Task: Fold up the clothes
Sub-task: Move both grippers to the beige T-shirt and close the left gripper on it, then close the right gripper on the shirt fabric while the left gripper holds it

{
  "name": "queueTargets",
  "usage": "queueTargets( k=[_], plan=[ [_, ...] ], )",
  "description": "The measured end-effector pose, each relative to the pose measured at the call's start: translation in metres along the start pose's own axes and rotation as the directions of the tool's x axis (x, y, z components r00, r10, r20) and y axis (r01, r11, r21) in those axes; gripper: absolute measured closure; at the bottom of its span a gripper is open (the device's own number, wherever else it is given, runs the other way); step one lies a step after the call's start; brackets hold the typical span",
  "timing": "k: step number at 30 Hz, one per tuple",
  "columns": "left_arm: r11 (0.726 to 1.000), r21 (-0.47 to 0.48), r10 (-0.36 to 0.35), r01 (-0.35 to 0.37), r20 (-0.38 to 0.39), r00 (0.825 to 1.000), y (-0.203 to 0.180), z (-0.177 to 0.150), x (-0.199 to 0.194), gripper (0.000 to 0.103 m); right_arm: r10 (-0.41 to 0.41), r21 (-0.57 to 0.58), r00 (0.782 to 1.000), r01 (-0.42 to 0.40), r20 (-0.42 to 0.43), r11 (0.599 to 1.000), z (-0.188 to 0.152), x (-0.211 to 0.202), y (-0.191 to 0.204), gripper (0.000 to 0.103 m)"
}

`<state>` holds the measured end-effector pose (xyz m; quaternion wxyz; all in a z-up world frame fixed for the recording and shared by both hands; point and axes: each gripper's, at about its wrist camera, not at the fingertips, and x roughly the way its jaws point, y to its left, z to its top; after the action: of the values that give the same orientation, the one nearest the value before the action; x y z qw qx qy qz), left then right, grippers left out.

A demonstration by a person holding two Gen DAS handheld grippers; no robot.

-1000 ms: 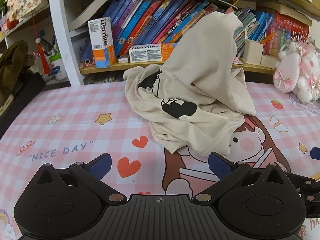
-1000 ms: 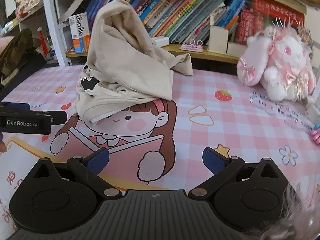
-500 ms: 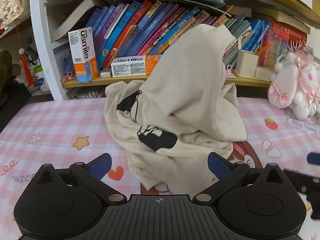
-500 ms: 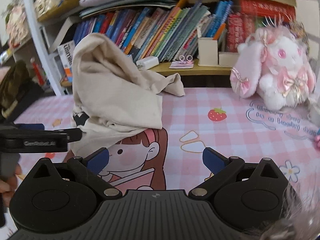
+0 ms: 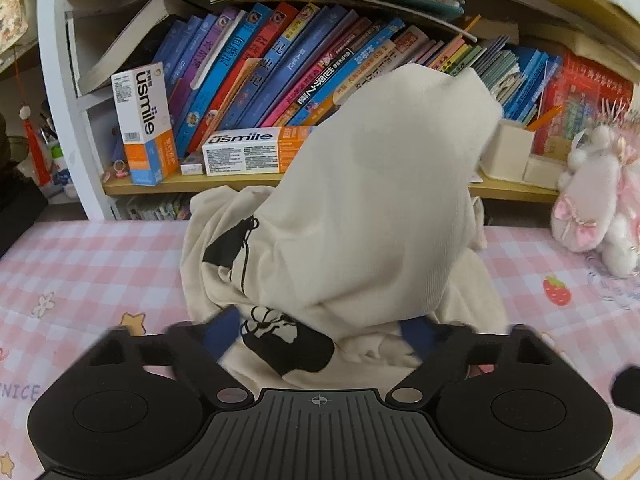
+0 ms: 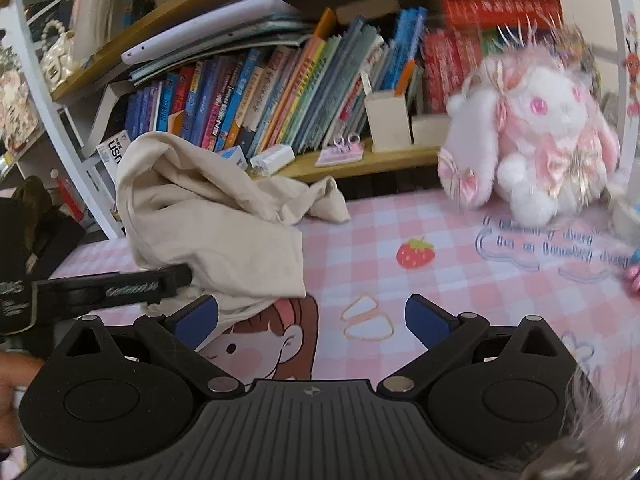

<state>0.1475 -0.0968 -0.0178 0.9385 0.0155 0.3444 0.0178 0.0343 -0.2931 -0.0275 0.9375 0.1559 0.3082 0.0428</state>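
left wrist view: the cream garment [image 5: 360, 216] fills the middle, heaped in a tall crumpled mound on the pink checked mat [image 5: 92, 264], peak leaning back toward the bookshelf [image 5: 280, 178].
left gripper [image 5: 320, 334]: spread wide, blue pads either side of the heap's near bottom edge where the black print shows. The cloth sits right in the gap, dead ahead. Pads are motion-blurred so I can't say for sure whether they touch the fabric, but nothing looks clamped.
mound axis: more up-and-down than sideways from here, with a flap spilling off to the left.

right wrist view: same garment [image 6: 208, 216] sits ahead and off to the left, one loose end trailing right along the shelf foot.
right gripper [image 6: 312, 320]: also wide apart, nothing between the fingers, only the cartoon girl print on the mat under the gap. Its left pad is just beside the heap's lower corner.
left tool seen from here: comes in from the left edge, tip at the heap's near side.
plush bunny [image 6: 532, 148]: well off to the right, out of the way.

who's nearer: left by a clear margin, it's square on the cloth; right would have to swing left to get a corner.
fold status: not folded, still one lump.
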Motion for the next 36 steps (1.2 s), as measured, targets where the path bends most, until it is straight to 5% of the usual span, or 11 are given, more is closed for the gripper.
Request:
queueTargets(
  k=[1, 6, 10, 14, 18, 20, 22, 28, 30, 31, 36],
  plan=[
    [1.0, 0.001, 0.002, -0.002, -0.009, 1.0, -0.001, 0.0, 0.001, 0.068, 0.006, 0.022, 1.0, -0.006, -0.011, 1.0, -0.001, 0.0, -0.002, 0.002],
    [0.999, 0.011, -0.047, 0.047, -0.003, 0.999, 0.005, -0.004, -0.017, 0.099, 0.026, 0.085, 0.998, -0.022, -0.052, 0.996, -0.005, 0.0, -0.007, 0.002],
    [0.989, 0.104, -0.105, 0.103, 0.008, 0.994, 0.004, -0.018, -0.046, 0.103, 0.054, 0.084, 0.997, -0.049, -0.06, 0.995, -0.006, 0.002, -0.003, 0.002],
    [0.983, 0.16, -0.087, 0.088, -0.012, 0.996, 0.003, -0.033, -0.063, 0.103, 0.083, 0.08, 0.994, -0.077, -0.069, 0.994, -0.008, 0.004, 0.002, 0.002],
    [0.986, 0.093, -0.131, 0.136, -0.056, 0.99, 0.009, -0.034, -0.059, 0.09, 0.114, 0.049, 0.991, -0.111, -0.074, 0.993, -0.01, 0.006, 0.016, 0.002],
    [0.988, 0.057, -0.139, 0.144, -0.08, 0.987, 0.009, -0.032, -0.054, 0.053, 0.122, 0.048, 0.99, -0.118, -0.077, 0.992, -0.01, 0.003, 0.02, 0.002],
    [0.989, 0.02, -0.144, 0.145, -0.064, 0.988, 0.011, -0.028, -0.051, 0.028, 0.123, 0.049, 0.989, -0.119, -0.08, 0.992, -0.01, 0.001, 0.02, 0.002],
    [0.979, -0.133, -0.156, 0.154, -0.005, 0.988, 0.026, 0.001, -0.032, 0.026, 0.082, -0.02, 0.991, -0.085, -0.103, 0.996, -0.015, -0.006, 0.018, 0.002],
    [0.967, -0.201, -0.166, 0.157, -0.027, 0.986, 0.035, 0.01, -0.022, 0.046, 0.062, -0.082, 0.992, -0.072, -0.114, 0.994, -0.02, -0.007, 0.021, 0.002],
    [0.957, -0.234, -0.187, 0.171, -0.048, 0.981, 0.04, 0.013, -0.017, 0.085, 0.056, -0.114, 0.992, -0.069, -0.115, 0.991, -0.022, -0.009, 0.023, 0.002],
    [0.948, -0.182, -0.27, 0.262, -0.021, 0.962, 0.033, 0.018, -0.045, 0.098, 0.064, -0.27, 0.993, -0.088, -0.095, 0.959, -0.031, -0.016, 0.037, 0.002]
  ],
)
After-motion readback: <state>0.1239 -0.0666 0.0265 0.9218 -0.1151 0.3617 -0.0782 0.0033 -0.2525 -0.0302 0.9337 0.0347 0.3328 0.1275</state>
